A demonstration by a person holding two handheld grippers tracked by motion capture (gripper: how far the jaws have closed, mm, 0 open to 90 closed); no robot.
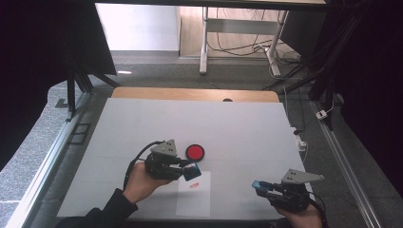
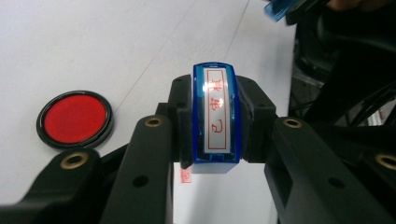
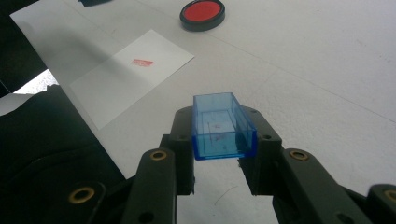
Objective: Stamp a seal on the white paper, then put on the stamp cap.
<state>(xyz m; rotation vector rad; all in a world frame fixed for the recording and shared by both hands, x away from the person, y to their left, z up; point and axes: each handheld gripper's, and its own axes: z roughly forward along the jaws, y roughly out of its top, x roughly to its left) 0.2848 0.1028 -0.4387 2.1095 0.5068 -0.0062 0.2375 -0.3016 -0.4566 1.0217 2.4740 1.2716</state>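
High view: left gripper (image 1: 191, 171) clamps the blue rectangular plastic stamp (image 1: 192, 171) at lower centre, above the white paper sheet (image 1: 194, 202); round red ink pad (image 1: 195, 152) just beside it; right gripper (image 1: 261, 186) at lower right.
Left gripper view: stamp (image 2: 216, 116) pinched at centre; pad (image 2: 74, 119) centre left.
Right gripper view: jaws grip the clear blue plastic cap (image 3: 223, 127) at centre; paper (image 3: 130, 74) at upper left bears a red imprint (image 3: 142, 62).

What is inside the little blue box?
The blue box, held in the right gripper, is see-through with its open side up. Nothing lies inside; only faint reddish smudges show on its bottom. The jaws cover parts of its sides.
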